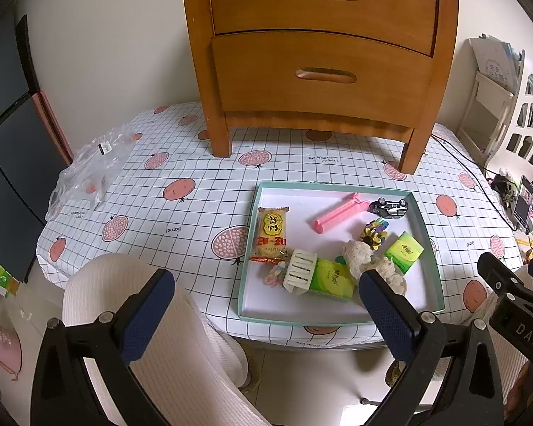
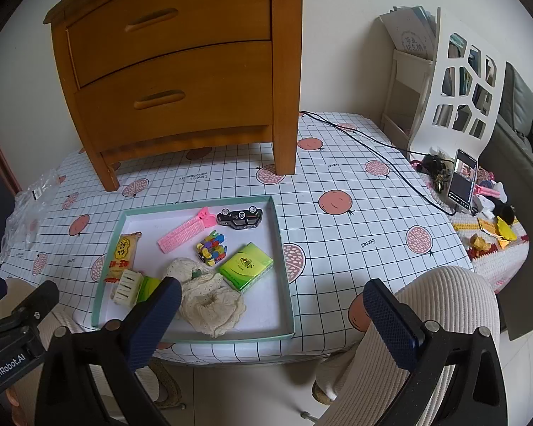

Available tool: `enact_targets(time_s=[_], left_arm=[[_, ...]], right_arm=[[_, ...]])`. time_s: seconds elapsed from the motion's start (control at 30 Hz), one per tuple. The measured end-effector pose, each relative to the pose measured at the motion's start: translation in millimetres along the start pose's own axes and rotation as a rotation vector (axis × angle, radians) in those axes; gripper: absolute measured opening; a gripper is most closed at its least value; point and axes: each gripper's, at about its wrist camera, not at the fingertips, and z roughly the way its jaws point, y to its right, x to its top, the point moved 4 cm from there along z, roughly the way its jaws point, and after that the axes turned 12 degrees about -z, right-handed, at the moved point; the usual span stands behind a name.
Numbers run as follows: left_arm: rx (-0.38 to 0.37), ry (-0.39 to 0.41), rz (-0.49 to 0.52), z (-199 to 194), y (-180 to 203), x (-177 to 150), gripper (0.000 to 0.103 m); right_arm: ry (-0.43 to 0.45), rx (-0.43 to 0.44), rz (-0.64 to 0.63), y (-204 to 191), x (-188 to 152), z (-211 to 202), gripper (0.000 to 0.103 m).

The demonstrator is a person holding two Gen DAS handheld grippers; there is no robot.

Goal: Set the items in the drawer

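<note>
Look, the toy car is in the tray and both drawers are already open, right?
Not quite. The toy car is in the tray, but both drawers, top and bottom, are closed flush with the cabinet. The right wrist view shows it.

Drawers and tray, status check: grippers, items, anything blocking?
Left gripper, right gripper open, empty, short of the table. Both drawers shut. Items unmoved in tray. Nothing blocking.
</note>
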Motion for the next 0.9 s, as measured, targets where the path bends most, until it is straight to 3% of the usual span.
enact_targets(time_s=[0.9], left_arm=[[0.006,-0.005,-0.001,2.4,-4.3,-4.5,0.103]], right_arm=[[-0.004,-0.001,0.002,0.5,3.7,1.1,0.103]])
